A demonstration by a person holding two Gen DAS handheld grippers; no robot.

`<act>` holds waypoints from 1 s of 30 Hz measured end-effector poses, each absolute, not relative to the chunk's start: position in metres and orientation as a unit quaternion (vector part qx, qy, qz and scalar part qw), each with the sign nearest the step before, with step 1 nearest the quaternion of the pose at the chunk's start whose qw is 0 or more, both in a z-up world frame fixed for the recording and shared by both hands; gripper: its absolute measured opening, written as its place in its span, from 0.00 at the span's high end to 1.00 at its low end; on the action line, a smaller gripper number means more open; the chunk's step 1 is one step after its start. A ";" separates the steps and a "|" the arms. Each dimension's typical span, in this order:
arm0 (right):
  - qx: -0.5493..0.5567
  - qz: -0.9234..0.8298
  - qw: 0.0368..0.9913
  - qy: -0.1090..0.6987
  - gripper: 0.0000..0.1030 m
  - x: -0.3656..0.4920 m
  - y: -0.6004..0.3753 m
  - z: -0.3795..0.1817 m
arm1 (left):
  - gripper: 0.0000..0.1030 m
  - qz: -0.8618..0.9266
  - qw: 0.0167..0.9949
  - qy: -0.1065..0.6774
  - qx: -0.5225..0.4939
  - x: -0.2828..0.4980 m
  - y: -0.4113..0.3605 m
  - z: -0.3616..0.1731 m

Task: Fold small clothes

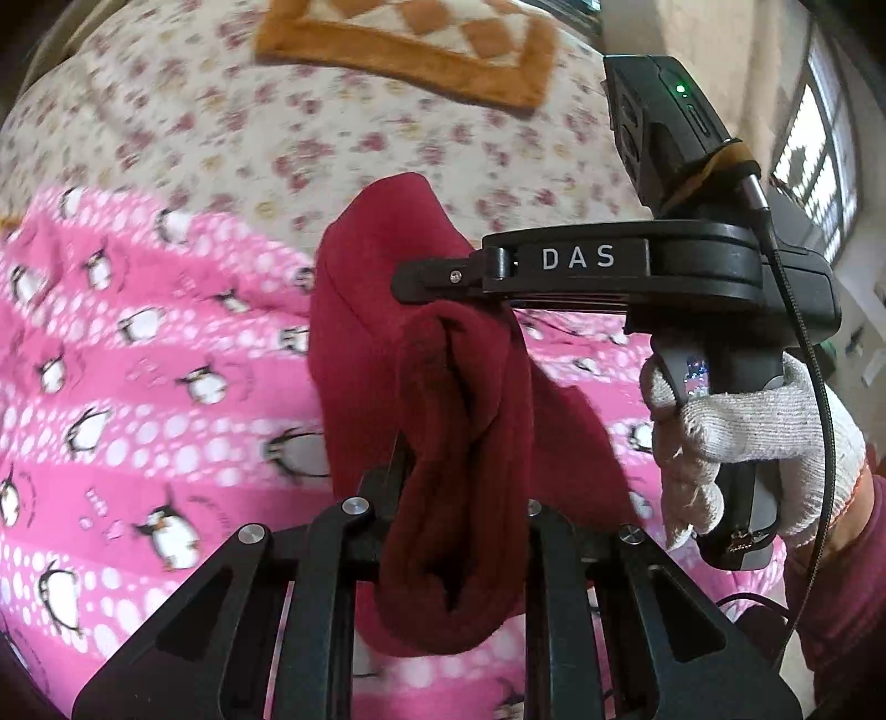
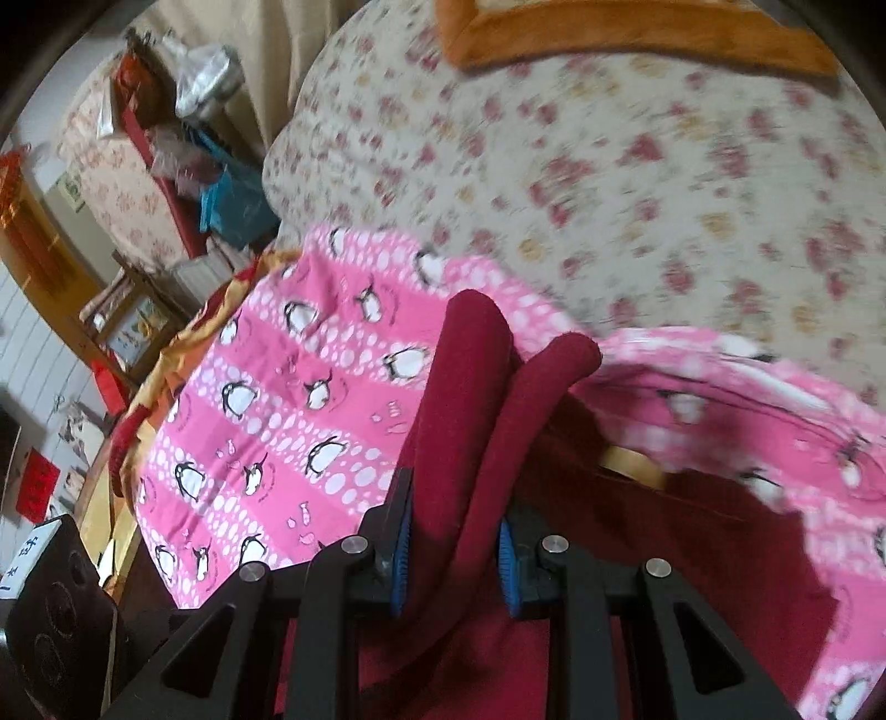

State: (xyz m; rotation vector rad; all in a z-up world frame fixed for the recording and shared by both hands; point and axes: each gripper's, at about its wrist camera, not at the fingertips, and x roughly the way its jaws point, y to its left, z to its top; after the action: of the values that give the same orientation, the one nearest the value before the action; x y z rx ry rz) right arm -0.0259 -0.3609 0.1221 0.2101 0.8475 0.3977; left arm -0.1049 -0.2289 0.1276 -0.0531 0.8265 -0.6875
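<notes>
A dark red garment [image 1: 443,421] hangs bunched between both grippers above a pink penguin-print cloth [image 1: 138,360]. My left gripper [image 1: 459,498] is shut on a thick fold of the red garment. My right gripper [image 1: 432,277] comes in from the right in the left wrist view, its fingers pinching the garment's upper part. In the right wrist view my right gripper [image 2: 457,554] is shut on two red folds [image 2: 476,399], with blue pads [image 2: 400,559] on either side. The pink cloth [image 2: 277,399] lies below, and part of it is raised at right.
A floral bedsheet [image 1: 343,138] covers the bed behind. An orange-bordered blanket [image 1: 410,50] lies at the far side. A gloved hand [image 1: 747,437] holds the right gripper's handle. Cluttered furniture and boxes [image 2: 183,144] stand left of the bed.
</notes>
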 end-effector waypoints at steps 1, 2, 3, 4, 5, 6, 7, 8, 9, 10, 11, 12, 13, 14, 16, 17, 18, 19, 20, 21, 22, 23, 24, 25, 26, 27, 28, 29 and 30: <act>0.104 0.185 0.889 0.405 0.77 -0.032 -0.372 0.124 | 0.84 -0.333 0.857 0.394 -0.020 -0.109 -0.238 0.129; 0.107 0.180 0.890 0.404 0.77 -0.037 -0.382 0.124 | 0.84 -0.339 0.854 0.396 -0.012 -0.113 -0.253 0.129; 0.110 0.173 0.892 0.404 0.77 -0.044 -0.395 0.125 | 0.84 -0.342 0.851 0.398 -0.004 -0.116 -0.265 0.128; 0.112 0.166 0.892 0.405 0.77 -0.048 -0.404 0.124 | 0.84 -0.344 0.850 0.399 0.000 -0.118 -0.272 0.126; 0.115 0.157 0.893 0.406 0.77 -0.055 -0.417 0.121 | 0.84 -0.348 0.847 0.402 0.009 -0.122 -0.286 0.122; 0.117 0.150 0.893 0.409 0.77 -0.058 -0.427 0.117 | 0.84 -0.350 0.845 0.405 0.013 -0.123 -0.293 0.119; 0.120 0.142 0.892 0.412 0.77 -0.062 -0.436 0.113 | 0.84 -0.353 0.842 0.409 0.017 -0.125 -0.302 0.114; 0.122 0.133 0.891 0.417 0.77 -0.066 -0.446 0.107 | 0.84 -0.355 0.838 0.415 0.020 -0.126 -0.310 0.108; 0.127 0.124 0.889 0.422 0.77 -0.068 -0.457 0.099 | 0.84 -0.358 0.833 0.421 0.023 -0.129 -0.320 0.102; 0.132 0.118 0.887 0.427 0.77 -0.070 -0.465 0.093 | 0.84 -0.359 0.830 0.426 0.026 -0.130 -0.327 0.097; 0.139 0.109 0.884 0.432 0.77 -0.073 -0.476 0.083 | 0.84 -0.361 0.827 0.430 0.027 -0.131 -0.333 0.092; 0.145 0.104 0.882 0.436 0.77 -0.074 -0.484 0.075 | 0.84 -0.362 0.824 0.435 0.031 -0.134 -0.341 0.086; 0.153 0.099 0.879 0.440 0.77 -0.076 -0.491 0.068 | 0.84 -0.362 0.823 0.437 0.034 -0.135 -0.345 0.083; 0.162 0.095 0.877 0.443 0.77 -0.077 -0.498 0.060 | 0.84 -0.362 0.821 0.439 0.040 -0.137 -0.351 0.079; 0.175 0.087 0.874 0.445 0.77 -0.081 -0.508 0.046 | 0.84 -0.364 0.819 0.441 0.049 -0.138 -0.359 0.074; 0.179 0.081 0.874 0.444 0.77 -0.083 -0.512 0.040 | 0.84 -0.364 0.818 0.441 0.058 -0.139 -0.361 0.071; 0.180 0.077 0.874 0.445 0.77 -0.083 -0.513 0.036 | 0.84 -0.362 0.818 0.443 0.067 -0.140 -0.362 0.069; 0.185 0.074 0.872 0.447 0.77 -0.083 -0.514 0.032 | 0.82 -0.362 0.817 0.443 0.072 -0.141 -0.363 0.068; 0.194 0.074 0.870 0.448 0.77 -0.083 -0.516 0.027 | 0.79 -0.367 0.815 0.441 0.079 -0.143 -0.361 0.069; 0.206 0.076 0.868 0.446 0.77 -0.084 -0.517 0.025 | 0.69 -0.374 0.812 0.438 0.090 -0.146 -0.358 0.072; 0.216 0.077 0.866 0.444 0.77 -0.086 -0.519 0.025 | 0.64 -0.388 0.805 0.437 0.100 -0.149 -0.355 0.076; 0.228 0.078 0.864 0.443 0.77 -0.089 -0.521 0.026 | 0.55 -0.408 0.794 0.437 0.107 -0.155 -0.346 0.083; 0.240 0.079 0.862 0.441 0.76 -0.093 -0.523 0.028 | 0.53 -0.416 0.792 0.433 0.109 -0.159 -0.340 0.087; 0.248 0.079 0.861 0.437 0.73 -0.098 -0.524 0.031 | 0.53 -0.423 0.794 0.423 0.113 -0.165 -0.330 0.094; 0.254 0.081 0.862 0.432 0.73 -0.104 -0.525 0.034 | 0.53 -0.423 0.799 0.410 0.122 -0.171 -0.320 0.100; 0.261 0.087 0.862 0.425 0.71 -0.112 -0.525 0.038 | 0.53 -0.419 0.806 0.397 0.133 -0.175 -0.310 0.106; 0.266 0.095 0.863 0.419 0.65 -0.118 -0.524 0.042 | 0.53 -0.410 0.814 0.386 0.142 -0.175 -0.300 0.109; 0.276 0.104 0.864 0.408 0.61 -0.128 -0.523 0.046 | 0.53 -0.401 0.821 0.380 0.146 -0.174 -0.293 0.111; 0.282 0.108 0.865 0.401 0.54 -0.134 -0.523 0.049 | 0.53 -0.389 0.828 0.375 0.151 -0.172 -0.287 0.111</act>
State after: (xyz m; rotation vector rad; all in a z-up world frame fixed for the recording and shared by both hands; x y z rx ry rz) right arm -0.1342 -0.5227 0.0487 0.5900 0.8392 0.2261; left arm -0.1722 -0.2865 0.1110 0.3201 0.7968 -0.8252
